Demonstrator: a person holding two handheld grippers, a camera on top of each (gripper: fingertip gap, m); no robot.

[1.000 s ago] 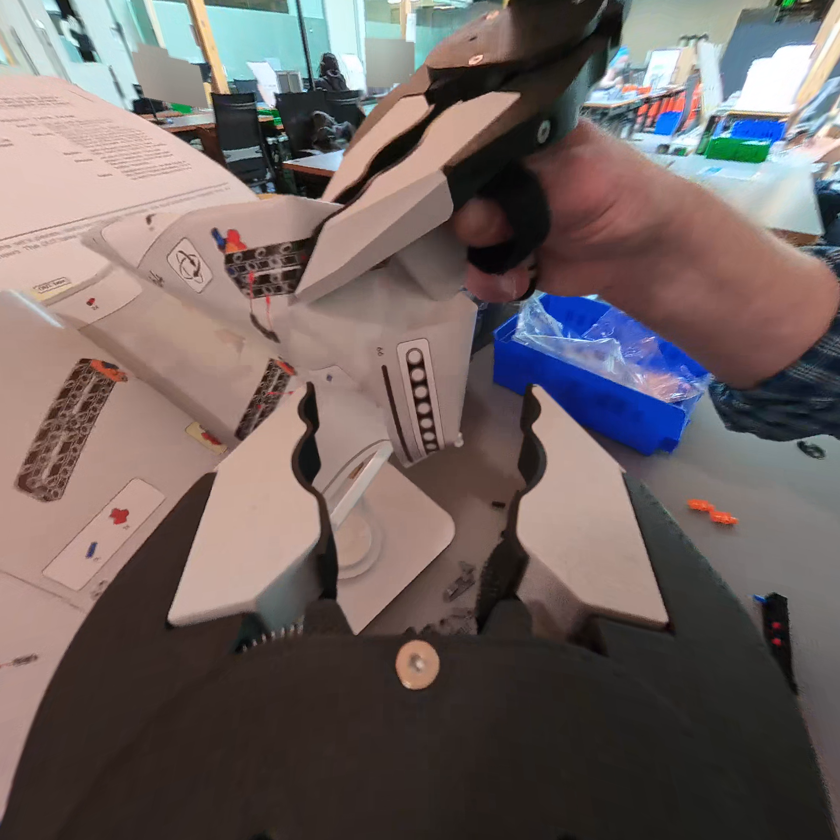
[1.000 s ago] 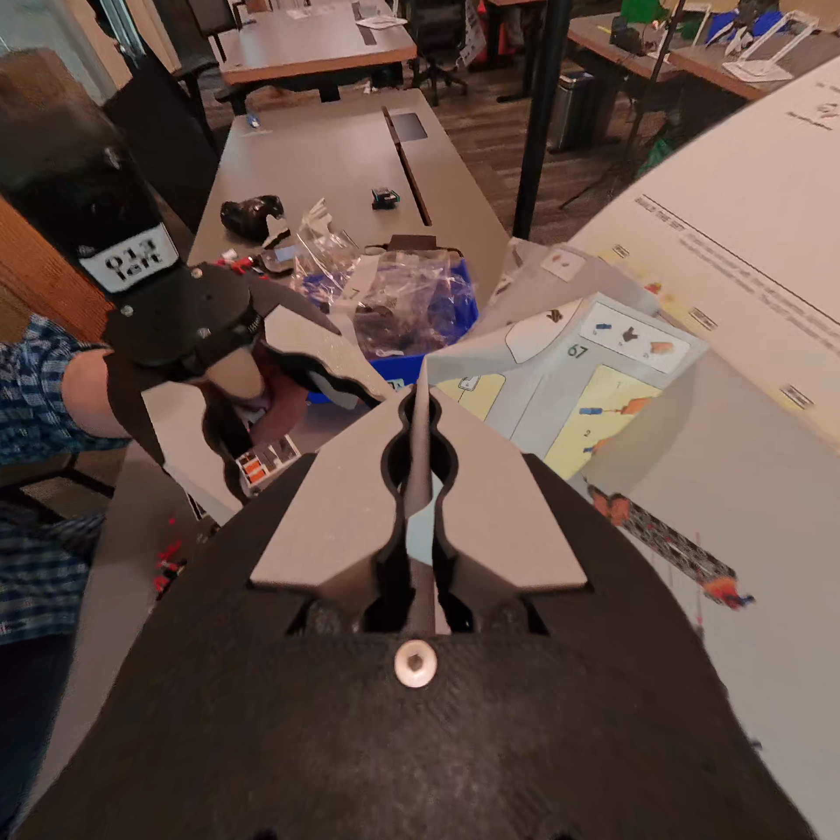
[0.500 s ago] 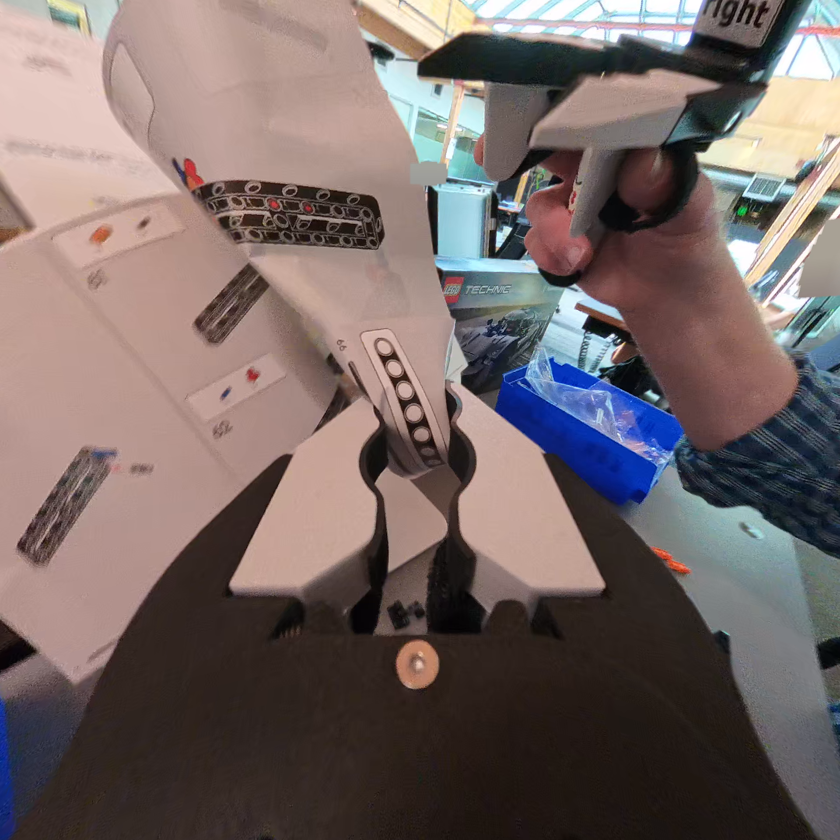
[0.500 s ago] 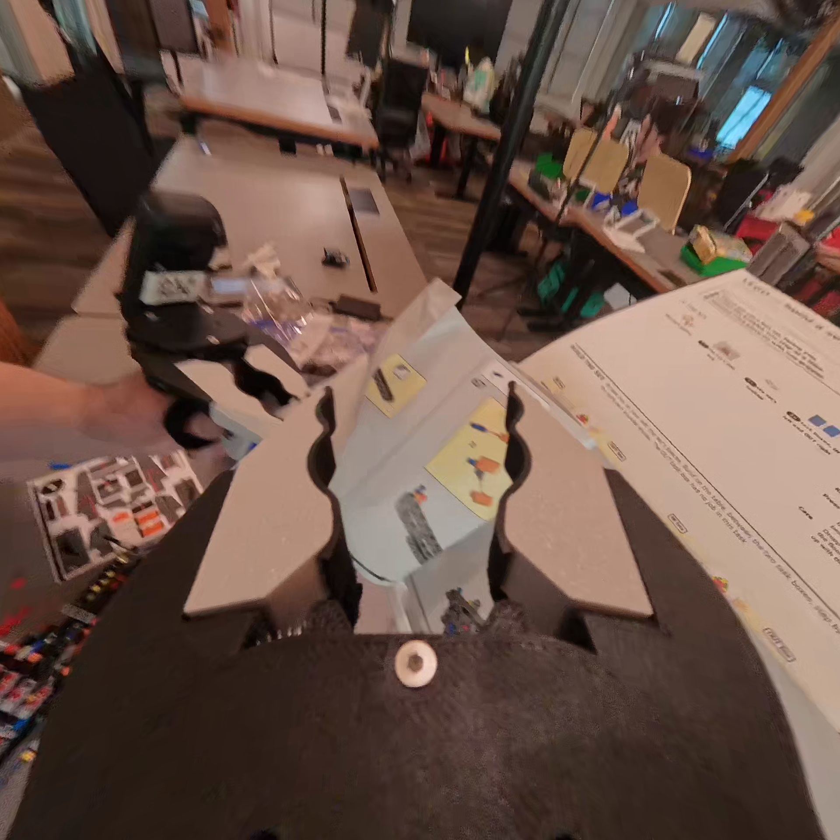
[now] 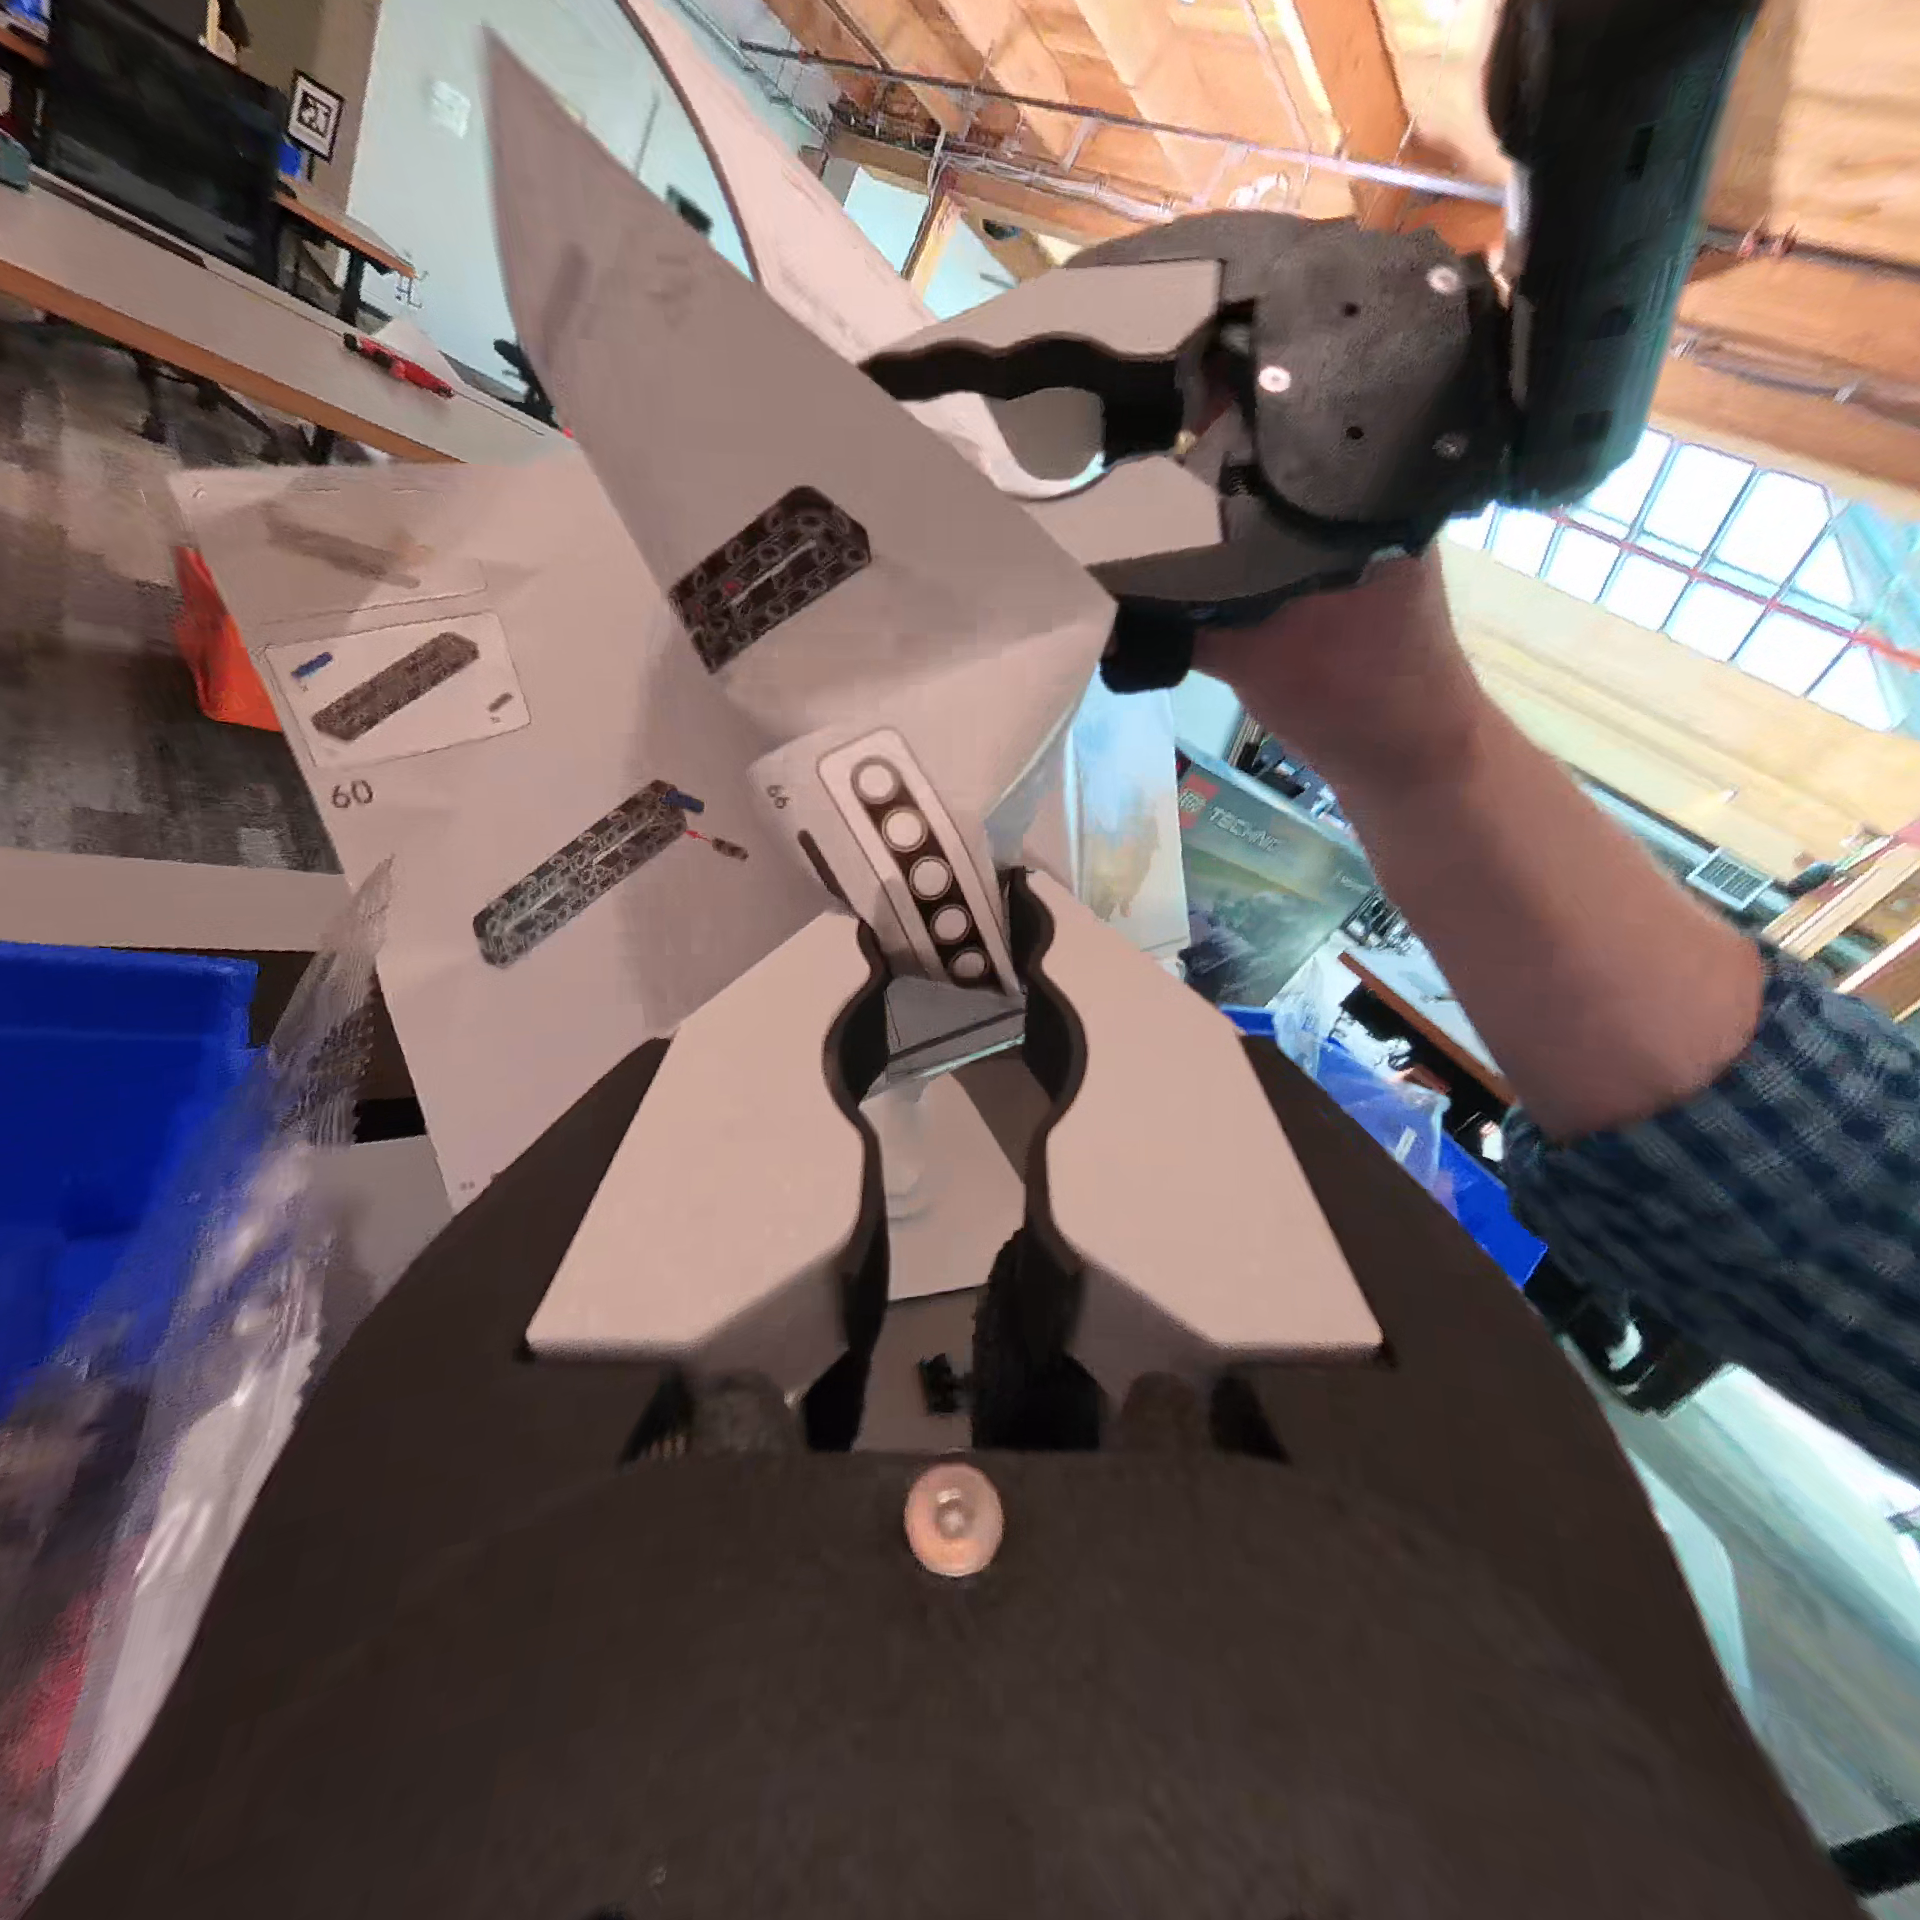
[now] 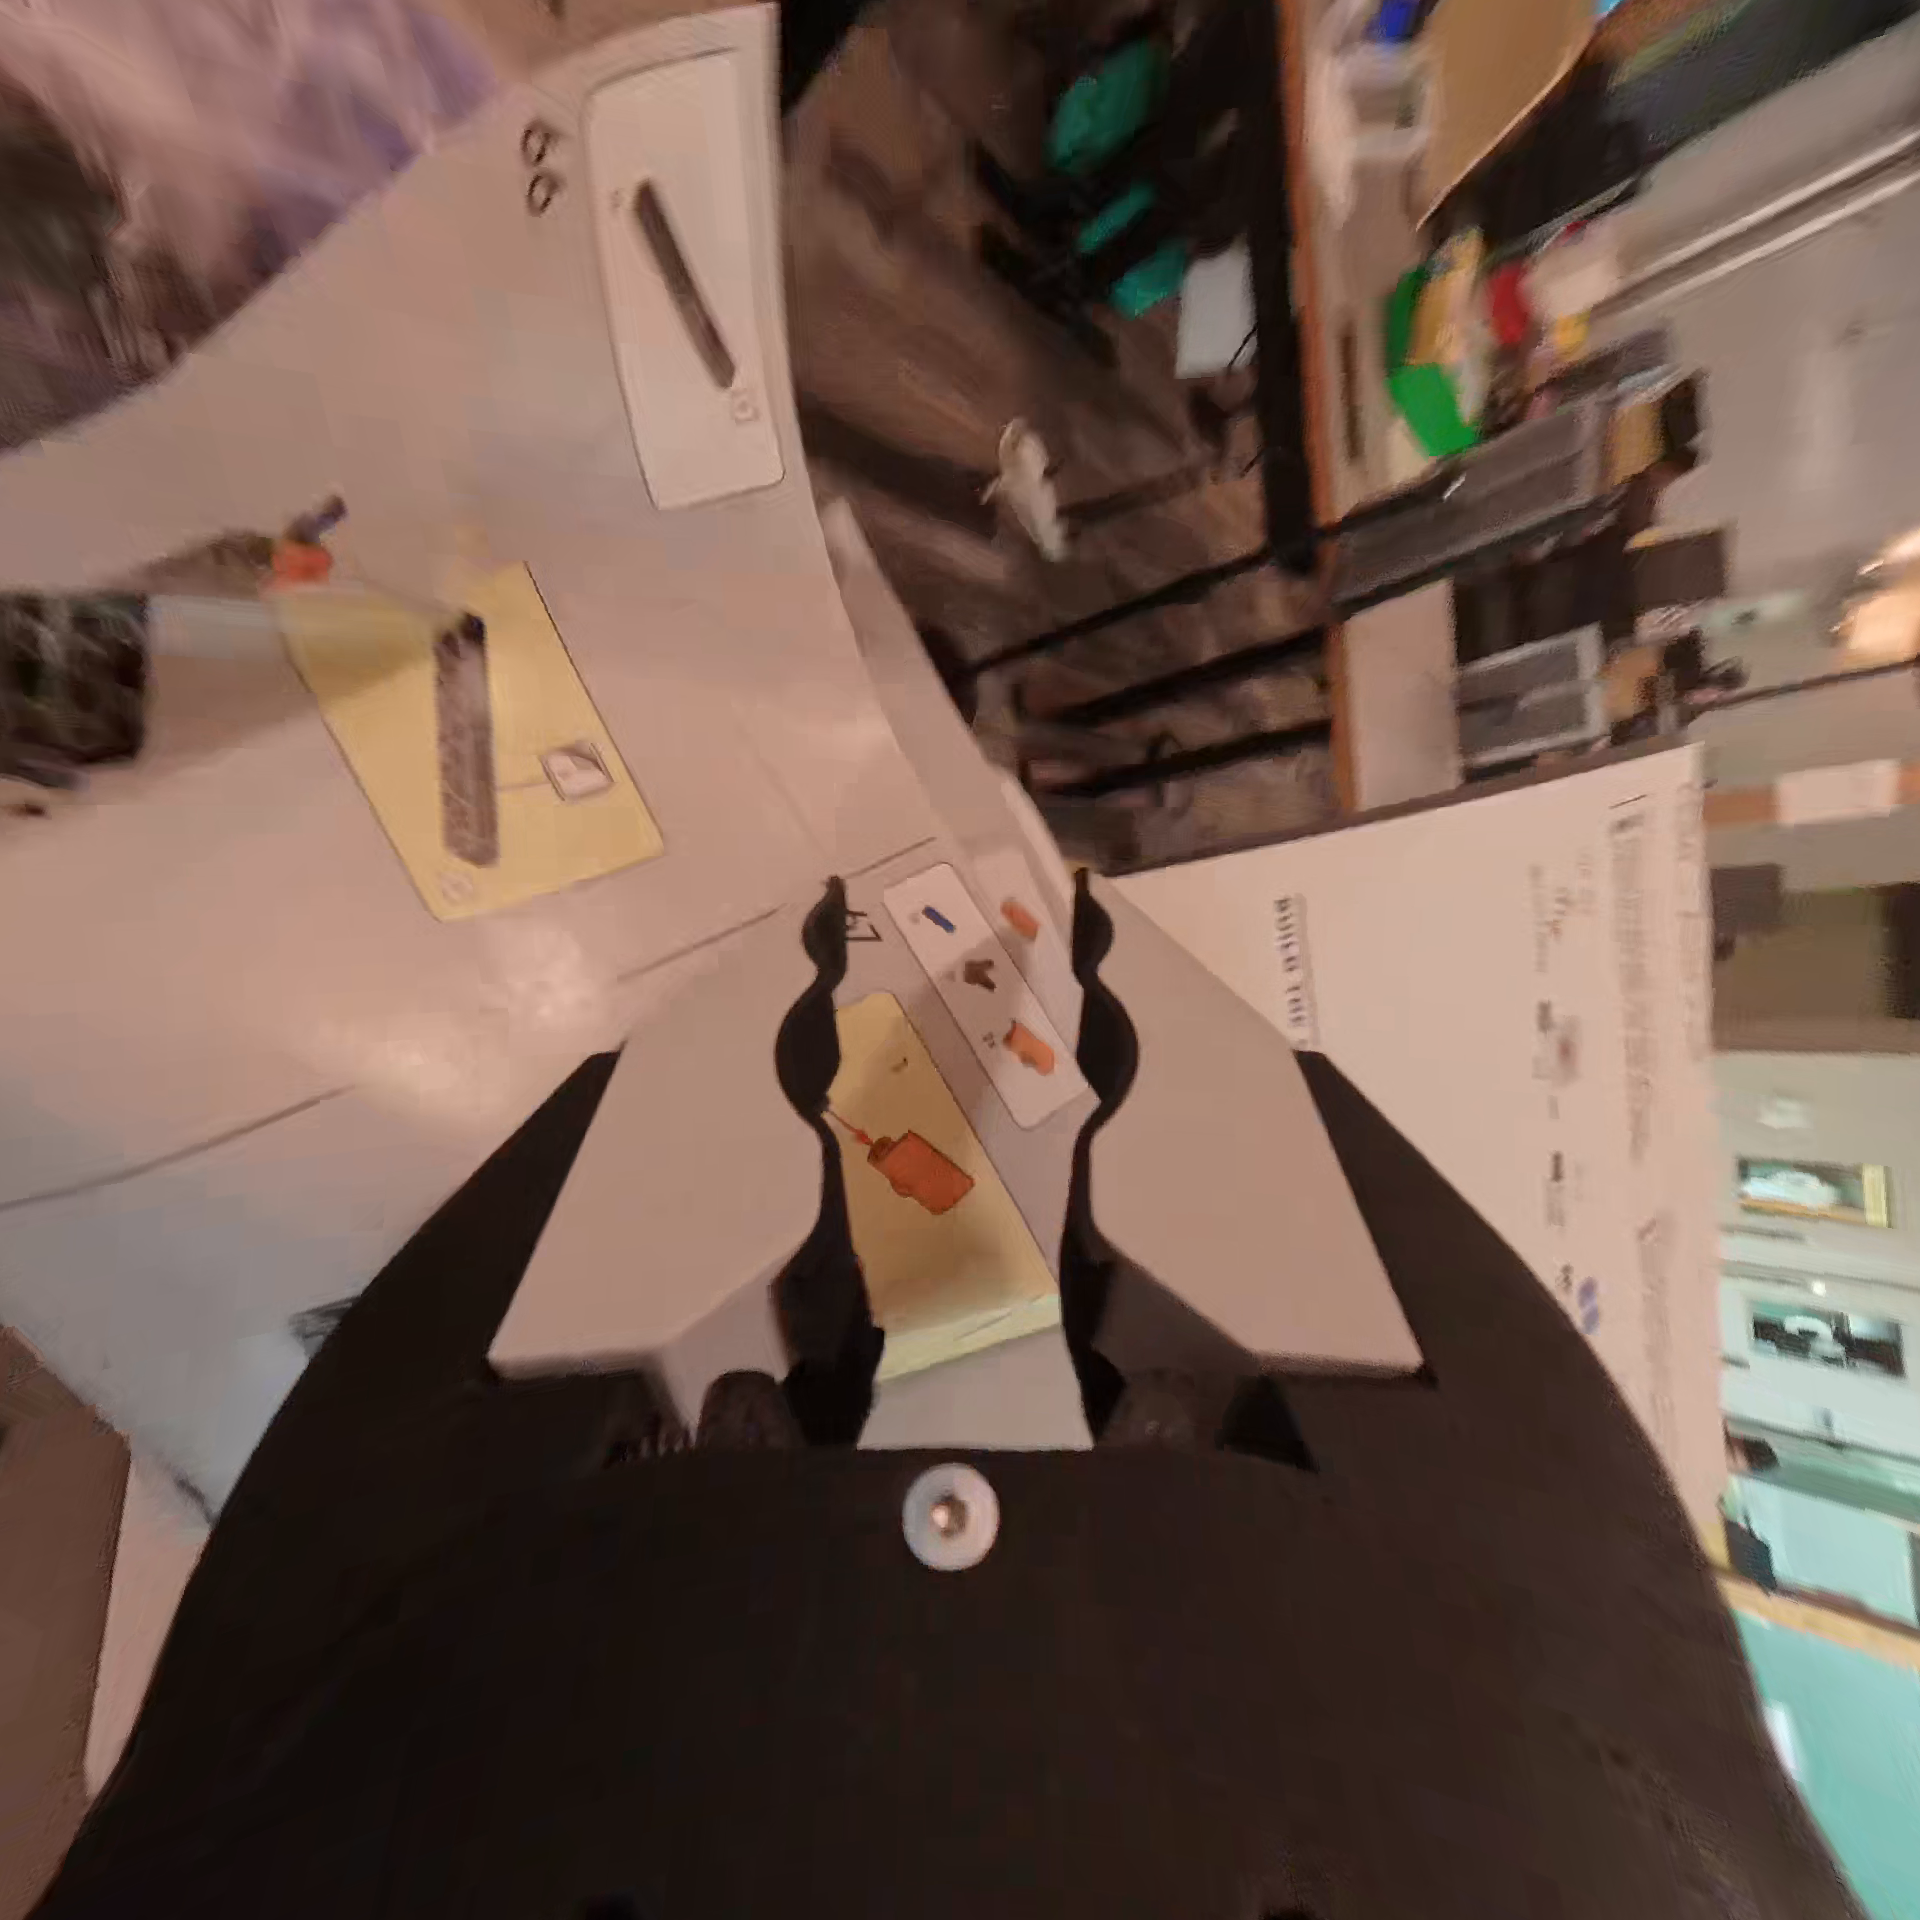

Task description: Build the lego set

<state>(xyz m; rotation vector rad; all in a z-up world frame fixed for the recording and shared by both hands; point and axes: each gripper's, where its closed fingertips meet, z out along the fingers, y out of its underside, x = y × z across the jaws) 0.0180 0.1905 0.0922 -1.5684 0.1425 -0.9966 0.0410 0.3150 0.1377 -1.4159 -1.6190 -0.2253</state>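
Note:
The Lego instruction booklet is held up in the air, its pages fanned and bent. My left gripper is shut on the lower corner of one page, where a beam with holes is printed. My right gripper shows at the upper right of the left wrist view, open, its fingers on either side of a page edge. In the right wrist view my right gripper is open, and a booklet page with yellow step boxes lies behind and between its fingers. No loose Lego pieces show clearly.
A hand and a plaid sleeve hold the right gripper. A blue bin with plastic bags is at the left, another blue bin at the right. The Lego box stands behind. A large printed sheet is at the right.
My left gripper closed on the page corner while my right gripper let go of its page and opened. The booklet was lifted off the table and both views tilted upward.

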